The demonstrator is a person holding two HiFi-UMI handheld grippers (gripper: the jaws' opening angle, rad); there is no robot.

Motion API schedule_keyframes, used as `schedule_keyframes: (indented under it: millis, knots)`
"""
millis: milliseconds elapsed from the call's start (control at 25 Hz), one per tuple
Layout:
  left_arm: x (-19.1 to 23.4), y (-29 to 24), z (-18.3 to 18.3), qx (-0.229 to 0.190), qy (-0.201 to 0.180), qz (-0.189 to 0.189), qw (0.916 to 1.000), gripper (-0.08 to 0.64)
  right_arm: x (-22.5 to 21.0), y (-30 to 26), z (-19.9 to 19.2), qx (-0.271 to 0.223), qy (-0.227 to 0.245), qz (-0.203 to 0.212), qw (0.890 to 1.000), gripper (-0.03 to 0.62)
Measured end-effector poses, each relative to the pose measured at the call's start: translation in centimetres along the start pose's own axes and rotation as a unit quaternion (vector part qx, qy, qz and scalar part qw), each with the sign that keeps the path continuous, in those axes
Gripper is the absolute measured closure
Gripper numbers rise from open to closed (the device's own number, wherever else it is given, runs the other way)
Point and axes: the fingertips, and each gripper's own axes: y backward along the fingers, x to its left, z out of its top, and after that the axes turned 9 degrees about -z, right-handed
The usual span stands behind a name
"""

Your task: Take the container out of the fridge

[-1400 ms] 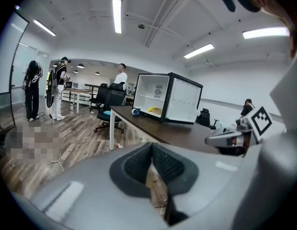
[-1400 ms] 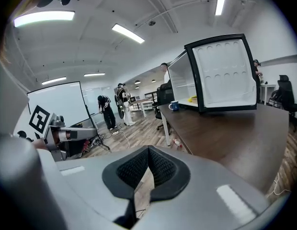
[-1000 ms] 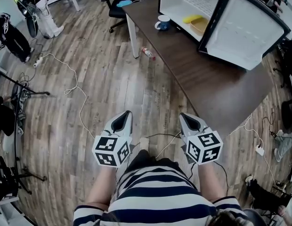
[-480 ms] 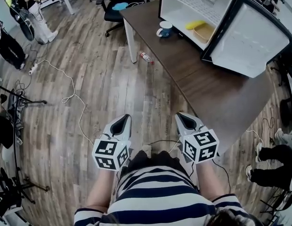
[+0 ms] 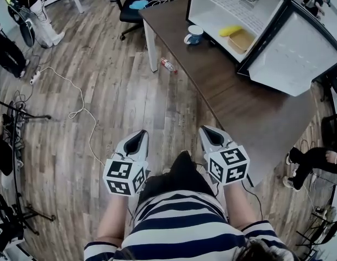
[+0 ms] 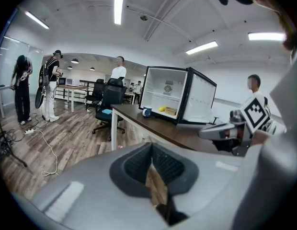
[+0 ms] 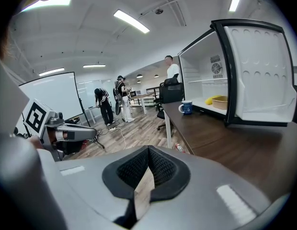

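Left tongs (image 5: 140, 135) and right tongs (image 5: 206, 131), pressed together and empty, have drawn nearer the bench (image 5: 239, 107); the container (image 5: 242, 39) waits well ahead in the open fridge (image 5: 233, 4).

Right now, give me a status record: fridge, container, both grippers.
fridge: on the table, door open
container: tan tub inside the fridge, lowest level, beside a yellow item
mug: blue, on the table before the fridge
left gripper: shut, empty, over the floor
right gripper: shut, empty, near the table's edge
task: container not yet out
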Motion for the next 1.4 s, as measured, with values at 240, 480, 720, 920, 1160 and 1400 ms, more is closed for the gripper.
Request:
schedule_keyframes:
  millis: [240, 480, 720, 920, 1160, 1400]
  knots:
    - [2.0, -3.3, 2.1, 0.004, -0.009, 0.017, 0.9998, 0.56, -2.1, -4.4, 2.8, -0.01, 0.014, 0.014, 1.0, 0.6]
    - [4.6, -7.9, 5.1, 0.009, -0.011, 0.028, 0.9995, 0.56, -4.4, -9.4, 5.9, -0.009, 0.022, 0.031, 0.999, 0.6]
    - [5.3, -13.5, 8.2, 0.001, 0.001, 0.01, 1.0, 0.56, -8.0, -12.8, 8.4, -0.001, 0.023, 0.038, 0.999, 0.6]
    - [5.3, -18.5, 11.7, -0.011, -0.013, -0.008, 0.9998, 0.56, -11.3, -14.9, 10.5, -0.012, 0.016, 0.035, 0.999, 0.6]
    - [5.3, -23.4, 13.1, -0.001, -0.03, -0.019, 0.9994, 0.56, -14.7, -17.2, 11.7, -0.011, 0.009, 0.02, 1.0, 0.6]
    - [5.6, -26.2, 13.8, 0.007, -0.045, -0.045, 0.998, 0.56, -16.2, -18.3, 12.3, -0.008, 0.038, -0.021, 0.999, 0.6]
